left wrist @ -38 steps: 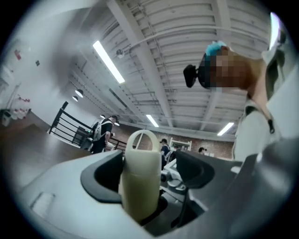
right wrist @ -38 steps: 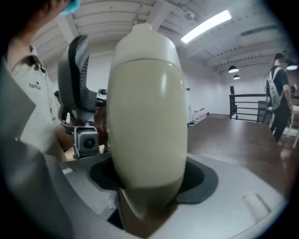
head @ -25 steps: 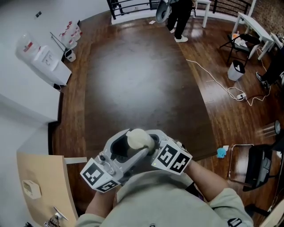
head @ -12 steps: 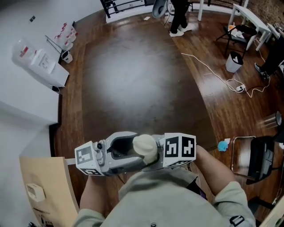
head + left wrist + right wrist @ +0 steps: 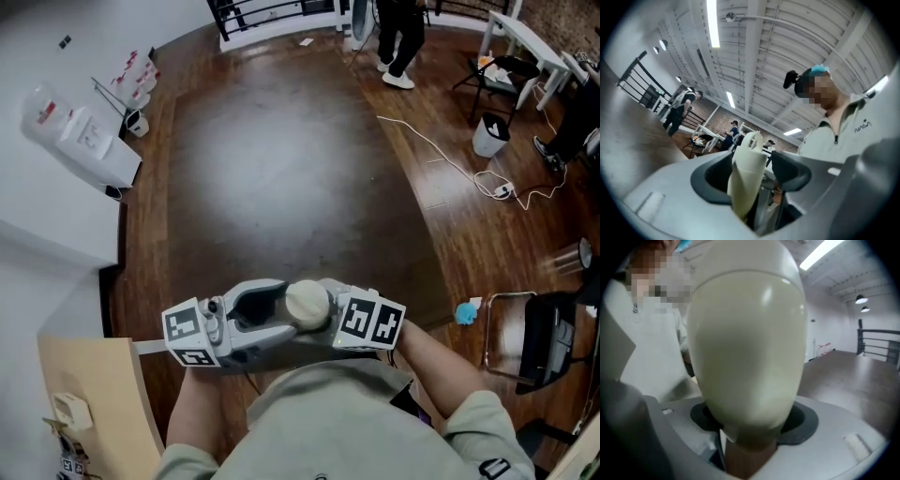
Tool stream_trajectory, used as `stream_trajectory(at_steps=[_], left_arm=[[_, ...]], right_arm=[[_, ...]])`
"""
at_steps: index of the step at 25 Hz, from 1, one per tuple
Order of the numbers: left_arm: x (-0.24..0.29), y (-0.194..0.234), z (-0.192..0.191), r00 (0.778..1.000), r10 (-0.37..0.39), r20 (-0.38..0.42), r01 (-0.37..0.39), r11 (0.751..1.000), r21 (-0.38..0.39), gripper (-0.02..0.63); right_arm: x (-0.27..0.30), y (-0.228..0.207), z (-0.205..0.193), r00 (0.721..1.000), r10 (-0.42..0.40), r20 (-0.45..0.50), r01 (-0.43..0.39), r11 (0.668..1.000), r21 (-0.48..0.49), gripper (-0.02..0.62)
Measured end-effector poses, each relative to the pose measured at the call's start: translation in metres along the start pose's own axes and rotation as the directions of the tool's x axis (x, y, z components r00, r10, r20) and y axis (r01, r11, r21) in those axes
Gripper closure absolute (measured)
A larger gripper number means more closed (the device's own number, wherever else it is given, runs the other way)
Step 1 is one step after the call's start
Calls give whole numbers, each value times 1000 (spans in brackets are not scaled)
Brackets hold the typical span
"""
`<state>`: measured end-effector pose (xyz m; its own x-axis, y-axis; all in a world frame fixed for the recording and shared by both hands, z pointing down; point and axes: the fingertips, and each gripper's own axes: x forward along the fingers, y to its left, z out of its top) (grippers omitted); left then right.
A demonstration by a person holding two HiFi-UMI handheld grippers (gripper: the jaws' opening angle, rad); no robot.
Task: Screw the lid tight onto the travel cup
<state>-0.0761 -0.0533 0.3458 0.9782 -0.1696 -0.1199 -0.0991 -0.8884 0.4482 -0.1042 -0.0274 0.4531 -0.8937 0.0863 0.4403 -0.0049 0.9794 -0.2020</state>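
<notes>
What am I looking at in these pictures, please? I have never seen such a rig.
No robot: a person holds a two-jaw gripper in each hand, near the chest. The head view looks down from the person's head onto a dark wooden floor; the other two cameras ride on the grippers. The right gripper grips a cream travel cup. The jaws of the left gripper have just been opening; a narrower cream part with a loop, probably the lid, stands between them, clear of one pad.

Plastic and wood
The travel cup (image 5: pixel 745 348) is smooth, glossy cream plastic; the floor (image 5: pixel 281 169) is dark polished wood.
</notes>
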Motion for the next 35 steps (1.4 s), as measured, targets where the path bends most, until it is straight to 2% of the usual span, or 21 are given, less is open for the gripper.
stream_trajectory(at_steps=[2,4,8,12,16,20,22,25,29,35], left_arm=[[-12,15,-5,994,101,30,-101,995,-28,333],[-22,30,-14,979,199,48,-196,979,-62,333],[-36,58,-36,929,367,43,-360,925,-118,357],[-46,84,-57,858,512,33,-501,850,-163,377],[-60,108,-72,776,630,22,-614,764,-199,424],[-79,128,-79,692,722,22,-701,678,-220,545],[-86,136,-82,660,752,12,-733,647,-212,596],[-89,143,-90,631,776,-23,-765,616,-188,603],[-89,149,-101,603,795,-62,-792,587,-170,603],[-86,152,-108,596,799,-83,-799,579,-164,604]], right_arm=[[4,-31,-4,986,-151,64,151,989,12,295],[5,-59,-15,956,-279,96,277,960,29,295],[9,-100,-41,902,-422,88,420,907,42,295],[15,-127,-59,867,-493,65,491,870,46,295],[22,-142,-71,849,-526,51,523,850,66,295],[29,-149,-79,844,-534,41,531,845,71,295],[33,-151,-82,843,-536,37,533,843,70,295],[36,-154,-87,839,-543,33,540,838,72,295],[40,-159,-92,834,-552,28,549,833,76,295],[45,-162,-96,830,-557,31,555,830,59,295]])
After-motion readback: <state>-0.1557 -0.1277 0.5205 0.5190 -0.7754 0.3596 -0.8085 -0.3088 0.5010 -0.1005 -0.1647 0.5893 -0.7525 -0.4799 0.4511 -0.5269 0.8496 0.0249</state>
